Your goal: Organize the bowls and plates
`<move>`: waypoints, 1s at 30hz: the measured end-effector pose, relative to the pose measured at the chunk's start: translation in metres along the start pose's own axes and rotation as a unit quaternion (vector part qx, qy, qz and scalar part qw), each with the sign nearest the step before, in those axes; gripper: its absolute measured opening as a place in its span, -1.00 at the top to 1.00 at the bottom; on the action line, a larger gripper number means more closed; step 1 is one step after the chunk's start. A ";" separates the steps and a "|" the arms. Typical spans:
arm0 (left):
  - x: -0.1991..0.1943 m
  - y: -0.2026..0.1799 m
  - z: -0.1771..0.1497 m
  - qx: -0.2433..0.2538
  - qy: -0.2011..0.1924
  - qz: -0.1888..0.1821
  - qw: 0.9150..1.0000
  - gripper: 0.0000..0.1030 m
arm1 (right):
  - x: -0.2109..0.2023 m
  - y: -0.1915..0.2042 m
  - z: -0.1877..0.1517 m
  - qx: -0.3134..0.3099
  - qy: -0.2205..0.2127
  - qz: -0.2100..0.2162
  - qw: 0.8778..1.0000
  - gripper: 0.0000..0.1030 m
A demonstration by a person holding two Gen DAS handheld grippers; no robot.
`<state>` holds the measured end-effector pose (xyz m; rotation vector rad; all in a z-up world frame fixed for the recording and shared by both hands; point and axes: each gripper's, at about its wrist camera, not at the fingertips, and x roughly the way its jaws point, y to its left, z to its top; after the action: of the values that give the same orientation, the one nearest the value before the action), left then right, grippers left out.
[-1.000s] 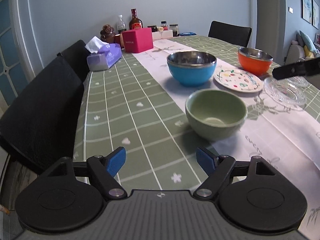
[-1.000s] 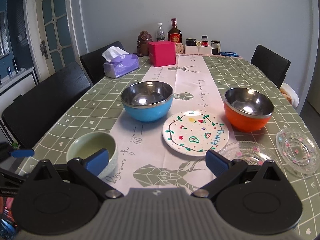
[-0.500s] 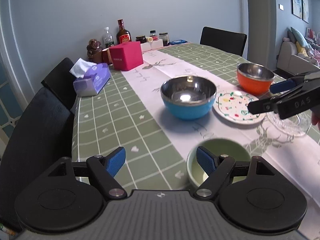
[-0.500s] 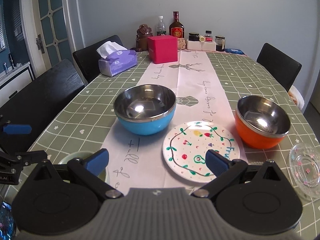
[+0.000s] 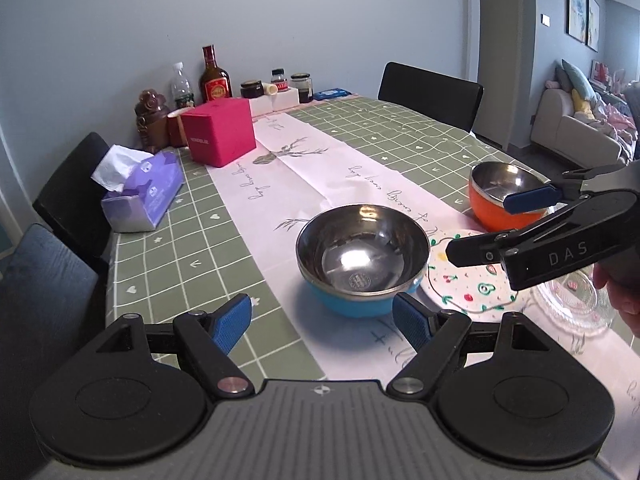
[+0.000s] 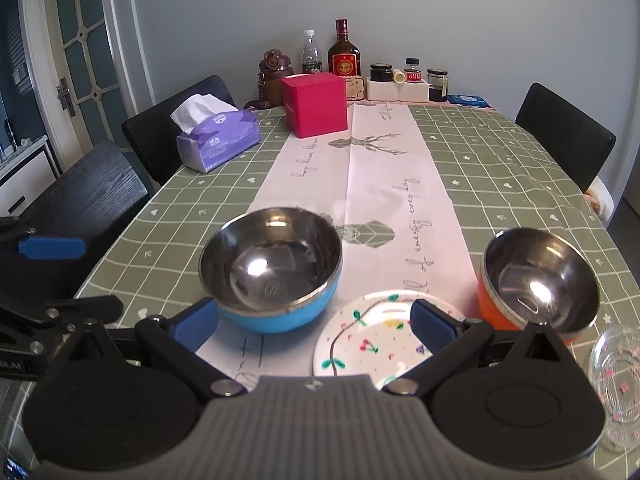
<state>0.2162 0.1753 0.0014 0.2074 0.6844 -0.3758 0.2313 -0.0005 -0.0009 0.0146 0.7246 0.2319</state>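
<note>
A blue bowl with a steel inside stands on the white runner, just beyond my open left gripper. Right of it lies a white painted plate, and past that an orange steel-lined bowl. A clear glass plate lies at the far right. My right gripper is open and empty, hovering over the near rim of the painted plate; in the left wrist view it reaches in from the right. The green bowl is out of view.
Purple tissue box, pink box, bottles and jars crowd the table's far end. Black chairs stand on the left and far right. A person's hand holds the right gripper.
Both grippers have moved forward over the table. The green bowl has dropped out of both views beneath the left gripper, and the blue bowl and painted plate look nearer.
</note>
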 end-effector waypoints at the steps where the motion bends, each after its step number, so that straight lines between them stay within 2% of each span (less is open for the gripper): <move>1: 0.006 0.001 0.005 -0.006 0.004 -0.001 1.000 -0.83 | 0.003 -0.001 0.004 -0.003 0.000 0.000 1.000 -0.92; 2: 0.012 0.003 0.009 -0.015 0.006 -0.003 1.000 -0.83 | 0.007 -0.001 0.009 -0.006 0.002 0.000 1.000 -0.80; 5: 0.033 0.005 0.020 -0.025 0.026 -0.014 0.999 -0.77 | 0.022 -0.005 0.020 -0.002 0.020 0.003 1.000 -0.70; 9: 0.060 0.007 0.025 -0.035 0.059 -0.012 0.998 -0.54 | 0.047 -0.011 0.029 0.010 0.051 -0.001 0.999 -0.50; 10: 0.066 0.009 0.026 -0.046 0.067 -0.009 0.997 -0.47 | 0.054 -0.012 0.030 0.011 0.059 -0.004 0.998 -0.48; 12: 0.078 0.017 0.027 -0.074 0.084 -0.009 0.994 -0.45 | 0.065 -0.014 0.031 0.015 0.072 -0.005 0.997 -0.38; 13: 0.083 0.020 0.027 -0.088 0.091 -0.011 0.992 -0.40 | 0.071 -0.016 0.031 0.019 0.080 -0.005 0.997 -0.29; 17: 0.098 0.029 0.029 -0.127 0.111 -0.014 0.986 -0.12 | 0.091 -0.024 0.031 0.055 0.117 0.011 0.991 -0.09; 22: 0.110 0.026 0.034 -0.139 0.142 -0.003 0.980 0.17 | 0.105 -0.031 0.032 0.080 0.141 0.014 0.987 -0.02; 26: 0.116 0.024 0.035 -0.155 0.153 -0.002 0.976 0.24 | 0.113 -0.038 0.033 0.112 0.166 0.027 0.979 0.12; 27: 0.118 0.024 0.035 -0.158 0.156 -0.001 0.975 0.29 | 0.115 -0.039 0.033 0.116 0.170 0.030 0.978 0.17; 29: 0.121 0.022 0.036 -0.156 0.162 0.005 0.974 0.35 | 0.117 -0.039 0.033 0.120 0.176 0.032 0.977 0.38; 30: 0.122 0.021 0.037 -0.154 0.165 0.009 0.974 0.38 | 0.118 -0.040 0.033 0.123 0.178 0.036 0.976 0.39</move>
<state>0.3324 0.1507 -0.0483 -0.0213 1.0572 -0.2135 0.3471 -0.0116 -0.0572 0.2413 1.1082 0.2143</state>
